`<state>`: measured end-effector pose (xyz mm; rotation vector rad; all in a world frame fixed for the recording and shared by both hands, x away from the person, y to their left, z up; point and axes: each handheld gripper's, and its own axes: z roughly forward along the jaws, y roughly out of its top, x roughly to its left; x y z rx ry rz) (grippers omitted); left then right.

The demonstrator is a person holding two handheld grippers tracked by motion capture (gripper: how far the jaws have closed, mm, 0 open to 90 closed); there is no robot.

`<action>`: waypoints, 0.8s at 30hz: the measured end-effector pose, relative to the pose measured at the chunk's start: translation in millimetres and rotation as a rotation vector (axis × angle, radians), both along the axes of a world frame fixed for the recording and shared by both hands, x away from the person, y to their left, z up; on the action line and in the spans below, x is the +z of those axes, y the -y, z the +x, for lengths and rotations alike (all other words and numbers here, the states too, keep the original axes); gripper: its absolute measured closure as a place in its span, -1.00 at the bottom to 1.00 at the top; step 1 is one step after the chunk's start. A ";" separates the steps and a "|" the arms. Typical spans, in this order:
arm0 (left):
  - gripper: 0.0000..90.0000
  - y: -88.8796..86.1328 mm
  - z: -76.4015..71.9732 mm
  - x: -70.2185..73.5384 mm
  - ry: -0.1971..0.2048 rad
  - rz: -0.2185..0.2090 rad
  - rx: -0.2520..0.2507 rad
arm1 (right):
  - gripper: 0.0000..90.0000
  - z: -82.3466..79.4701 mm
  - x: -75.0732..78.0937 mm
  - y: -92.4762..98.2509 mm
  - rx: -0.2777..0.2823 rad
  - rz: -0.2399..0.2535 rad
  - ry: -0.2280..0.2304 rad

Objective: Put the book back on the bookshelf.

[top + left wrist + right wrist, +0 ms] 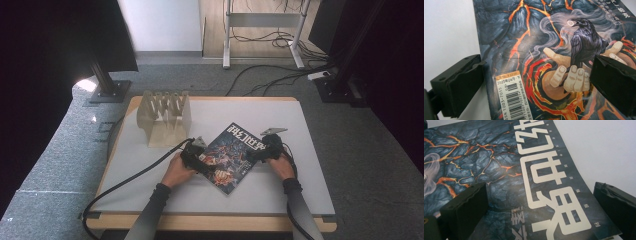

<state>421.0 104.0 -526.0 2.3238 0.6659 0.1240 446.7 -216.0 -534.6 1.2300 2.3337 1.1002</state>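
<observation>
The desk (pixel 150 165) carries a pale grey mat over a wooden edge, with grey carpet and floor cables around it. A slotted wooden rack (pixel 164 117) stands at the rear left, well apart from the work. The magazine (pixel 231 156) lies flat near the centre, turned diagonally, so each hand meets one of its edges. The left gripper (pixel 199 159) straddles the barcode-side edge, fingers (pixel 459 85) wide apart, gripping nothing. The right gripper (pixel 260 150) straddles the title edge, fingers (pixel 466 207) equally spread. Contact with the cover cannot be confirmed; both appear positioned to pinch and lift.
</observation>
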 end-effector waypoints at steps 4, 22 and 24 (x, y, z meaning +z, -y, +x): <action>-1.00 -5.5 -12.2 0.3 -0.002 0.004 -0.003 | -1.00 -14.2 -0.2 -6.9 0.008 -0.004 0.003; -1.00 -23.3 -60.0 -0.8 0.008 -0.006 0.000 | -1.00 -76.0 7.7 4.9 -0.064 -0.056 0.055; -1.00 -22.5 -62.9 -0.5 0.006 -0.003 0.000 | -1.00 -80.0 7.6 9.1 -0.069 -0.059 0.048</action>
